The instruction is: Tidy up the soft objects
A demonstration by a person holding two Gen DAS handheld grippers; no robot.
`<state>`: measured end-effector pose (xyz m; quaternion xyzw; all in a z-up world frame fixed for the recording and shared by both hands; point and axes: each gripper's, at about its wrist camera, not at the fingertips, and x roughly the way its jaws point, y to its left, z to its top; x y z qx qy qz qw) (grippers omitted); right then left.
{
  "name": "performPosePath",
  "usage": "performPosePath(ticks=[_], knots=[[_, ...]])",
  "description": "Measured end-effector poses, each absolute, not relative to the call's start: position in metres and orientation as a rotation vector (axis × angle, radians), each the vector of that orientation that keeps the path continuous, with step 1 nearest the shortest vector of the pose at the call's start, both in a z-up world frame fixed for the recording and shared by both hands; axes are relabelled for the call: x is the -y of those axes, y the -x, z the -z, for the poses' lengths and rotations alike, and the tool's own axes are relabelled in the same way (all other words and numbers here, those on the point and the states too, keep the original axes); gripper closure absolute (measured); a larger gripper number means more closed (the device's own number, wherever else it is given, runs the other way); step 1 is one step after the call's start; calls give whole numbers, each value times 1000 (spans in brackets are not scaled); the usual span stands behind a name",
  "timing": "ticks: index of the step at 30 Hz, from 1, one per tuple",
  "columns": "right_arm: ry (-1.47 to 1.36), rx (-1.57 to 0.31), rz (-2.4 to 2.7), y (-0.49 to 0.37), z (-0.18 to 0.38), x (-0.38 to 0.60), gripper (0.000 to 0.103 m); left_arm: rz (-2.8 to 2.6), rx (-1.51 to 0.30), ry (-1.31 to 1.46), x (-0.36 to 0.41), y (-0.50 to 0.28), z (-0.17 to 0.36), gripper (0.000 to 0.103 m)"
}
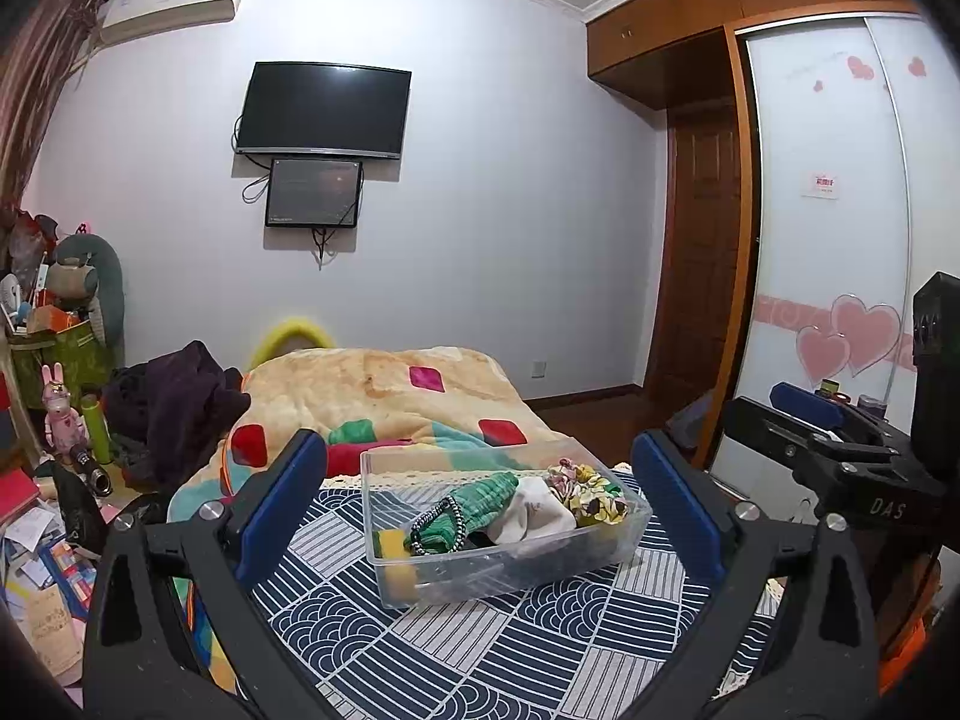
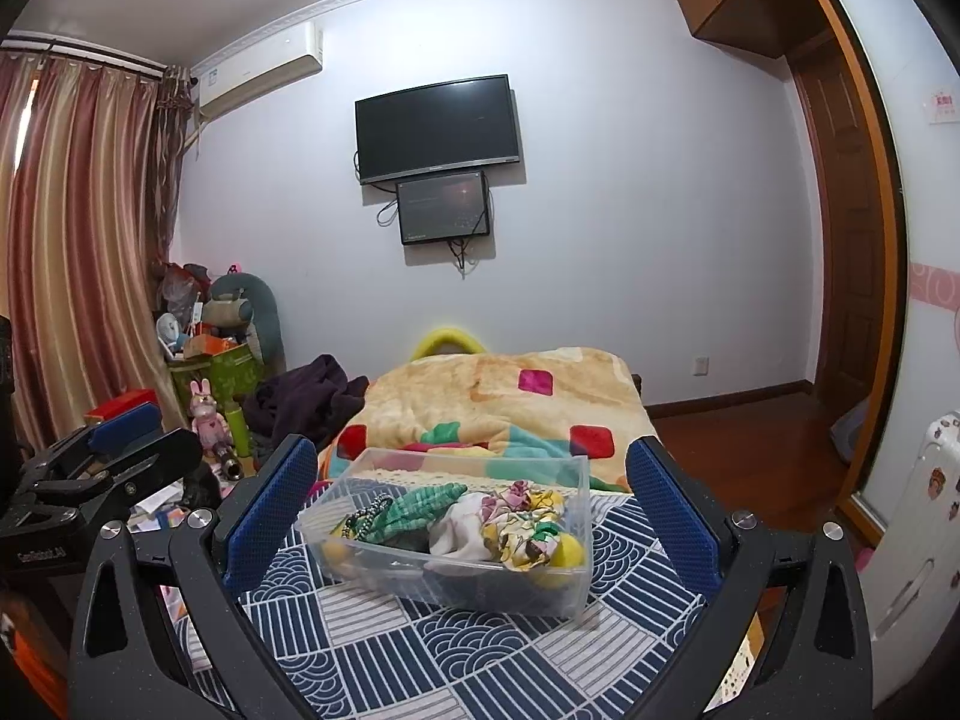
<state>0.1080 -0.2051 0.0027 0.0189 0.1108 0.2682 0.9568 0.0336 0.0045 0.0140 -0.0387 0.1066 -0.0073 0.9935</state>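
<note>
1. Clear plastic bin point(image 1: 504, 534) sits on the bench with the patterned blue-and-white cloth point(image 1: 540, 648), near the cloth's far edge, just in front of the bed blanket point(image 1: 384, 396). It rests flat, open side up.
2. Contents, all inside the bin: green knit piece point(image 1: 480, 498), white cloth point(image 1: 534, 516), floral fabric point(image 1: 591, 492), a dark beaded loop point(image 1: 438, 525), and yellow items point(image 1: 393, 543) low against the wall. They lie heaped together and touching. No soft item is visible on the cloth outside the bin.
3. Judgement: the pile is gathered in one container, so the collecting step looks largely done. The heap is loose, not folded or sorted.
4. Left tool point(image 1: 480, 516): fingers wide apart, holding nothing, hovering short of the bin with the bin framed between them.
5. Right tool point(image 2: 471, 510): also spread wide and empty, bin point(image 2: 456, 546) centred between its fingers, not touching it.
6. Judgement: both tools are held back and level, probably to leave the bin undisturbed.
7. Orientation: the bin's long axis runs roughly left-right across both views, skewed slightly, one corner nearer the right tool. The green knit piece point(image 2: 420, 507) lies lengthwise along that axis.
</note>
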Motion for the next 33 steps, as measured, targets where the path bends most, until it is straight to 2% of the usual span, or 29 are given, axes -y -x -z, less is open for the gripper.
performPosePath(ticks=[33], knots=[[-40, -219, -546, -106, -6, 204, 0, 8, -208, 59, -2, -33, -14, 0]])
